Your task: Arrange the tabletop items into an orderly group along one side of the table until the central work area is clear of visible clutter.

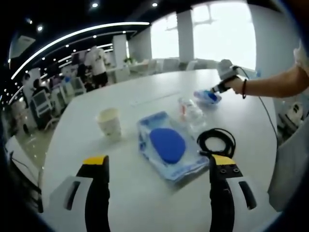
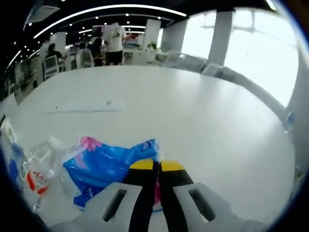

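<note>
On the white round table [image 1: 145, 203], a paper cup [image 1: 110, 123] stands left of a clear bag holding a blue oval pad [image 1: 166, 145]. To the pad's right lies a coiled black cable [image 1: 217, 141], and beyond it a crumpled clear plastic bottle [image 1: 189, 110]. My left gripper [image 1: 159, 162] hovers wide open just short of the pad, holding nothing. Far across the table, a hand holds my right gripper [image 1: 217, 87] on a blue packet [image 1: 207, 96]. In the right gripper view, the right gripper [image 2: 157, 166] has its jaws together on that blue packet's [image 2: 106, 166] edge, with the bottle [image 2: 36, 169] at the left.
A thin white strip [image 2: 84, 106] lies flat farther out on the table [image 2: 203, 121]. Chairs and desks with people [image 2: 113, 41] stand beyond the far edge. A person's arm [image 1: 275, 84] reaches in from the right of the left gripper view.
</note>
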`<state>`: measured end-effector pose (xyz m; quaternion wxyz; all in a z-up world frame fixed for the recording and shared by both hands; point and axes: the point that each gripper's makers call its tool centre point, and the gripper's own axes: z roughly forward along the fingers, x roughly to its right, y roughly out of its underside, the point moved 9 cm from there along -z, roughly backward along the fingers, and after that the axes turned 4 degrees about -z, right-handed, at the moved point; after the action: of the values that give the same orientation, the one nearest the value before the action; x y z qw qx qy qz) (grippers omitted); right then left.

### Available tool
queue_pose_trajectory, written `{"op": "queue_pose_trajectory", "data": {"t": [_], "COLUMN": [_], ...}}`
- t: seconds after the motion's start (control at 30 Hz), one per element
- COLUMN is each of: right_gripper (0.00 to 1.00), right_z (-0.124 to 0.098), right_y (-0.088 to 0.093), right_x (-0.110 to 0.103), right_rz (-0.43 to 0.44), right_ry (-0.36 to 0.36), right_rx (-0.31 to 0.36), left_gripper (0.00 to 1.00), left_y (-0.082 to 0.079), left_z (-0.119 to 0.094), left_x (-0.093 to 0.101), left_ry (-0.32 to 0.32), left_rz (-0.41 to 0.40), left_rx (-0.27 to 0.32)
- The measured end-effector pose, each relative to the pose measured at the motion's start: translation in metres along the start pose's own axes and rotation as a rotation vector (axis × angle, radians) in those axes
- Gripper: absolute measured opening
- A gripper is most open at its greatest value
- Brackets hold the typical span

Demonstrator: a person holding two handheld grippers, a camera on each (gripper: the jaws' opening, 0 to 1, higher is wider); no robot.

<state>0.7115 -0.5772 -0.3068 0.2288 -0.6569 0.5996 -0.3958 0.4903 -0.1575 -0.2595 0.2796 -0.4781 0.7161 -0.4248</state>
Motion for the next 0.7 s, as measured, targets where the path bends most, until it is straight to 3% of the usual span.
{"op": "queue_pose_trajectory", "data": {"t": [0.47,0.63,0.7], "right_gripper": [0.06,0.12,0.19], "right_z": [0.0039,0.0003,-0.0015], "right_y": [0.0006,-0.0005,-0.0018], "right_x": [-0.0085,-0.0072,-0.0072], "right_rz": [0.022,0.029,0.03], "right_ry": [-0.011,-0.021,-0.035], "right_rx": [-0.065,-0.076,-0.077], "left_gripper": [0.82,0.82,0.83], "left_y": [0.0005,0.0004,0.0003], "left_z": [-0.0013,-0.0012,-0.0012], "left_x": [-0.002,-0.0018,-0.0022], "left_ry": [-0.009,-0.01,-0.016], "left_rz": [0.002,0.003,0.002], "left_rx": [-0.003,-0.003,-0.002]}}
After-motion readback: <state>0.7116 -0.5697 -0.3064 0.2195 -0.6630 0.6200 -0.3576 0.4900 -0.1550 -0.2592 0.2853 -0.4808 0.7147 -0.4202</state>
